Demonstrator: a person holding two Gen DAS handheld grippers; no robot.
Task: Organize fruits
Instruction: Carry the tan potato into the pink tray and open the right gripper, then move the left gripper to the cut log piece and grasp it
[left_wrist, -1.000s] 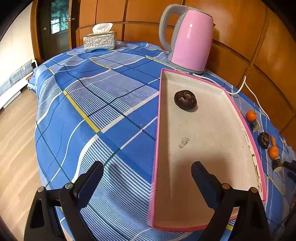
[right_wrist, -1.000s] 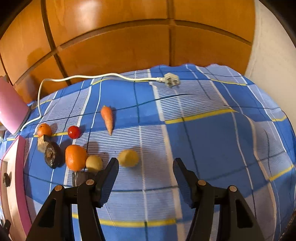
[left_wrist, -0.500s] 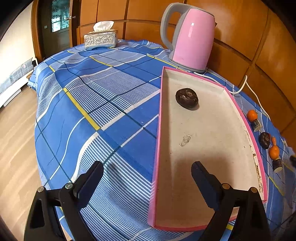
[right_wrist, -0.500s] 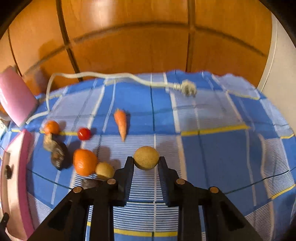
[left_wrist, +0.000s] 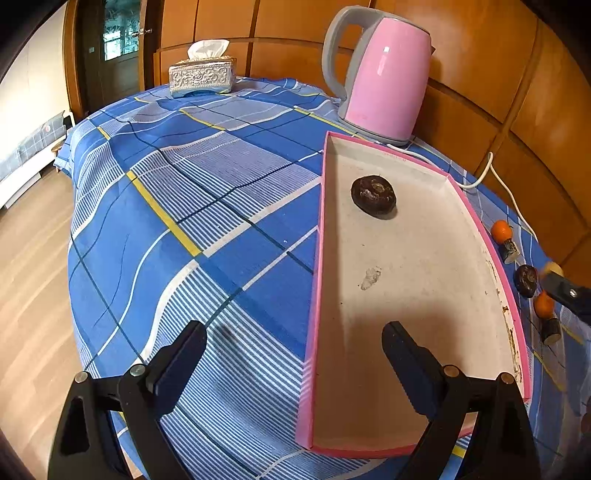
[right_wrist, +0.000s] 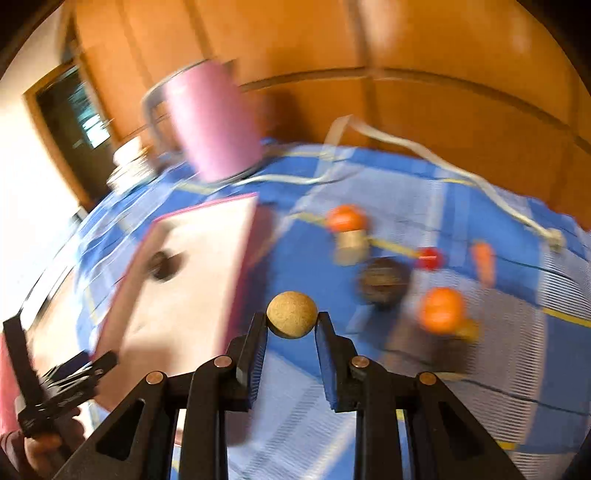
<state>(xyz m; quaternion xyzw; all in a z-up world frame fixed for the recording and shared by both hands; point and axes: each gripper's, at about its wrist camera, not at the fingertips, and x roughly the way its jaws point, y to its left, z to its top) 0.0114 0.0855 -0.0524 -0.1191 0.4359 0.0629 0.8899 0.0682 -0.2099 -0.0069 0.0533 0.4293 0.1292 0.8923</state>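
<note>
Left claw (left_wrist: 291, 354) — jaws wide apart, holding nothing — hovers at the tray's (left_wrist: 318, 258) near end. The tray holds 1 dark fruit (left_wrist: 373, 194) toward 12 o'clock. Right claw (right_wrist: 291, 325), closed on a tan round fruit (right_wrist: 292, 314), is mid-carry; next, judged: release it over the tray at 10 o'clock.

left wrist: low, near tray (left_wrist: 417, 280) | right wrist: faces kettle (right_wrist: 214, 122) | both share tray

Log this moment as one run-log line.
right gripper: shut on tan round fruit, lifted off cloth | left gripper: open, empty | pink tray: holds one dark fruit
</note>
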